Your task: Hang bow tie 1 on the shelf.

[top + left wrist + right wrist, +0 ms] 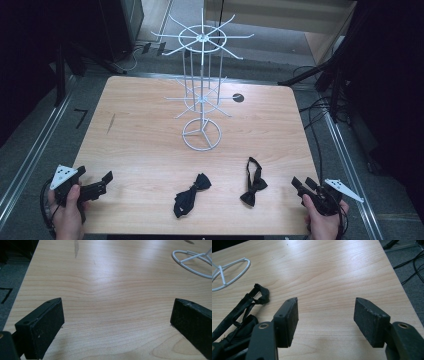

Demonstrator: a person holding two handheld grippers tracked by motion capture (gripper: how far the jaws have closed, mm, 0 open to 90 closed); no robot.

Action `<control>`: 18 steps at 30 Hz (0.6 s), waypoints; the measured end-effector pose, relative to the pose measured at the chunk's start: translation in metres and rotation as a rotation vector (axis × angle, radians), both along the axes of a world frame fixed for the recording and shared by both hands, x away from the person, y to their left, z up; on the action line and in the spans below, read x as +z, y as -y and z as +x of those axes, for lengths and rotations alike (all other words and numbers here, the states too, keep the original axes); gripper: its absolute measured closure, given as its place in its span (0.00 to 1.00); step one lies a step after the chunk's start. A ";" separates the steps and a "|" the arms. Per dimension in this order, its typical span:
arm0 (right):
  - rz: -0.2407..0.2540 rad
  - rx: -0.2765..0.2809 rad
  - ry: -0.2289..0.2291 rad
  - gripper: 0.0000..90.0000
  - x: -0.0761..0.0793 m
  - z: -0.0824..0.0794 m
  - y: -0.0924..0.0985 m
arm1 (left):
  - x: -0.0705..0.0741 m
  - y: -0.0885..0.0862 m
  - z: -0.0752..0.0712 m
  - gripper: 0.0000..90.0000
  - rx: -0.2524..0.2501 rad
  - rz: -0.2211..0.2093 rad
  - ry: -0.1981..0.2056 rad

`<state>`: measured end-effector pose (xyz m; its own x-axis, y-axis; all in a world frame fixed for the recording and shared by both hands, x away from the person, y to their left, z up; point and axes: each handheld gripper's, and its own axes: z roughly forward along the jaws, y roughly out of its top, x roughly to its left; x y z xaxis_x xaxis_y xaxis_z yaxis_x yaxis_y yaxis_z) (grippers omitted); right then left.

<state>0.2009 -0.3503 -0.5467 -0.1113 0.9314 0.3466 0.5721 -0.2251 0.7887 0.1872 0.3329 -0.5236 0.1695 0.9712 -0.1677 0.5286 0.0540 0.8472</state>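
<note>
A white wire display stand point(202, 85) with two tiers of hooks rises from a ring base point(201, 134) at the middle of the wooden table point(150, 145). Two black bow ties lie near the front edge: one point(190, 194) at the centre, the other point(254, 183) to its right with its strap stretched out. My left gripper point(102, 183) rests at the front left corner, open and holding nothing. My right gripper point(303, 185) sits at the front right, open, with the right bow tie point(239, 312) just to its left. The ring base point(192, 261) is seen far ahead of the left jaws.
A small dark round mark point(238, 98) lies on the table behind the stand. Cables point(320, 107) trail on the floor right of the table. Metal rails point(35, 150) run along both sides. Bare wood stretches across the left half of the table.
</note>
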 end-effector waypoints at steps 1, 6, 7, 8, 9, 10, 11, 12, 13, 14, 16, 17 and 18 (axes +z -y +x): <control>-0.002 -0.002 0.000 0.42 0.000 0.000 0.000 | 0.000 0.000 0.000 0.00 0.000 0.001 -0.001; -0.002 -0.022 0.022 0.43 0.003 -0.003 0.002 | 0.000 0.001 0.000 0.00 0.002 0.005 -0.002; 0.000 -0.026 0.024 0.43 0.003 -0.004 0.002 | 0.000 0.001 0.000 0.00 0.002 0.005 -0.002; -0.001 -0.027 0.027 0.43 0.004 -0.005 0.002 | 0.000 0.001 0.000 0.00 0.001 0.003 -0.001; -0.002 -0.025 0.030 0.43 0.005 -0.005 0.001 | 0.000 0.001 0.000 0.00 0.001 0.003 -0.001; -0.002 -0.025 0.030 0.43 0.005 -0.005 0.001 | 0.000 0.001 0.000 0.00 0.000 0.002 0.000; -0.011 -0.025 0.037 0.44 0.006 -0.006 -0.001 | 0.000 0.001 0.000 0.00 -0.001 0.003 -0.002; -0.012 -0.024 0.037 0.45 0.007 -0.006 -0.002 | 0.000 0.001 0.000 0.00 -0.002 0.002 -0.002; -0.018 -0.020 0.043 0.45 0.007 -0.006 -0.003 | 0.000 0.001 0.000 0.00 -0.001 0.001 -0.002; -0.021 -0.017 0.047 0.46 0.008 -0.006 -0.004 | 0.000 0.001 0.000 0.00 -0.001 0.000 -0.002; -0.025 -0.007 0.047 0.47 0.009 -0.006 -0.008 | 0.000 0.000 0.000 0.00 -0.001 -0.002 -0.001; -0.030 0.000 0.048 0.47 0.009 -0.006 -0.010 | 0.000 0.000 0.000 0.00 -0.003 -0.001 -0.002; -0.030 0.004 0.045 0.47 0.010 -0.006 -0.012 | 0.000 0.000 0.000 0.00 -0.004 -0.002 -0.001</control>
<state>0.1945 -0.3380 -0.5370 -0.1302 0.9406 0.3135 0.5367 -0.1989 0.8200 0.1876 0.3327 -0.5237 0.1731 0.9702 -0.1696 0.5298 0.0535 0.8464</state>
